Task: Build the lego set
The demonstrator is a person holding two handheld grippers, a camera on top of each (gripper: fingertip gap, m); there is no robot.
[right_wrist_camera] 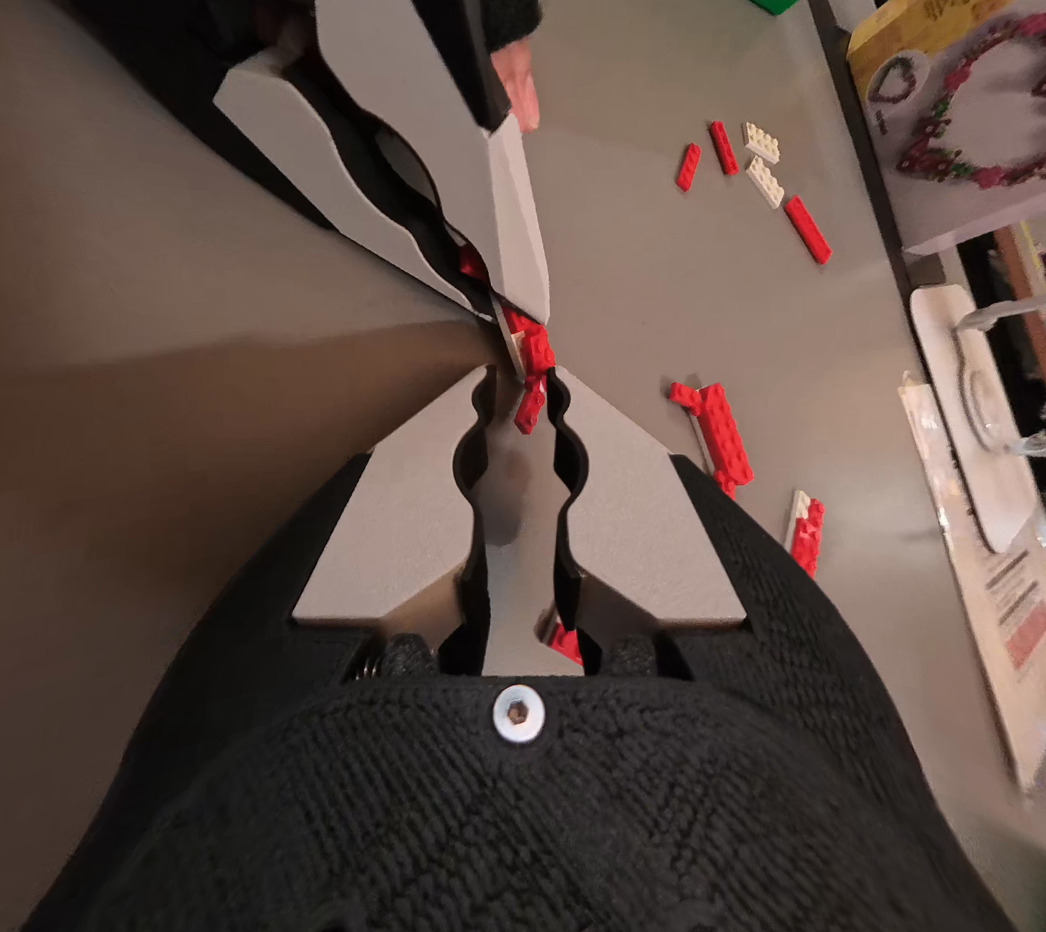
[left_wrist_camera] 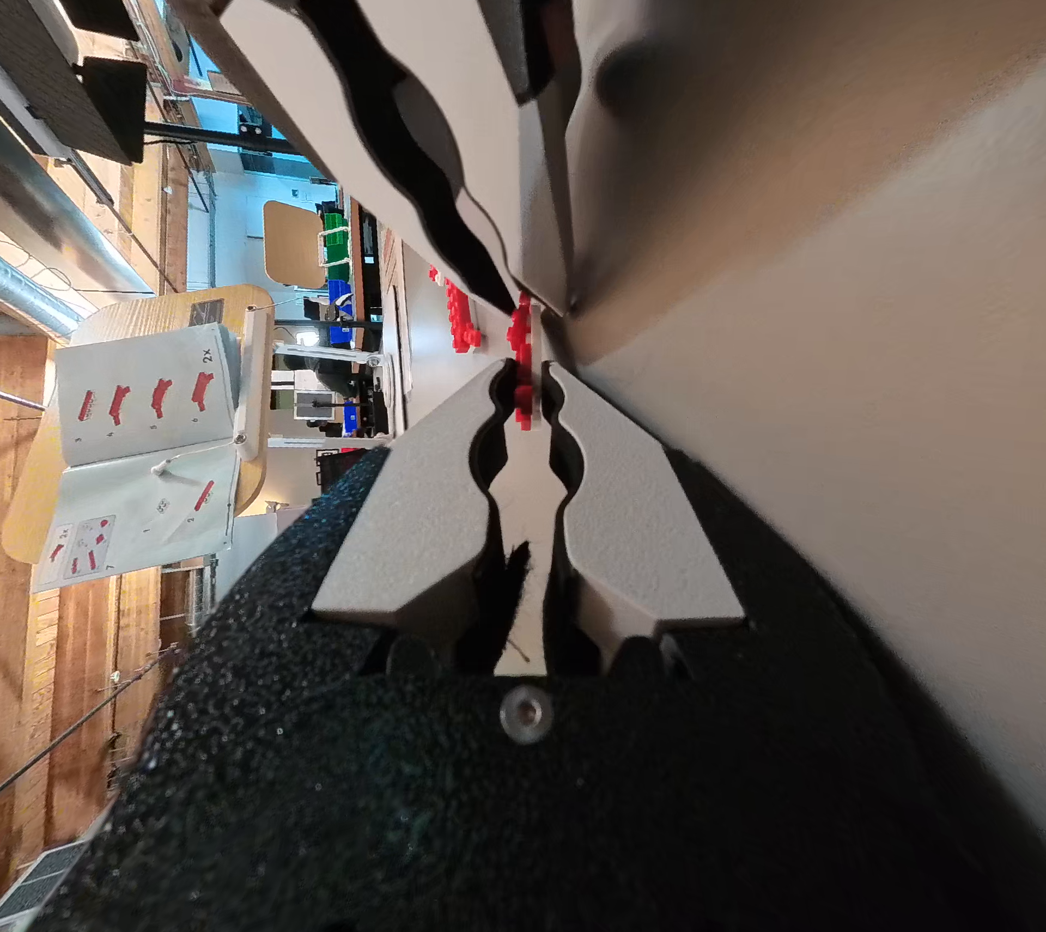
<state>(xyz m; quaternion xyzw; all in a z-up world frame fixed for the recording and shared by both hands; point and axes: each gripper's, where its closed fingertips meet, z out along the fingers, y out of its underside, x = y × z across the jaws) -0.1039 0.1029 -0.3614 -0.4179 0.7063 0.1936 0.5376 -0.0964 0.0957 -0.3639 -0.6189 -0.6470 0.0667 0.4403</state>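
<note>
The left gripper clamps one end of a small red-and-white plastic brick assembly, held just above the grey table. The right gripper straddles the other end; whether it pinches is unclear. The assembly looks light, stiff and prone to popping apart, so grip the flat plate edges. 2 similar sub-builds and loose red and white plates lie nearby.

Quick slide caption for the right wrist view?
Both grippers pinch a red-and-white brick assembly above the grey table.
</note>
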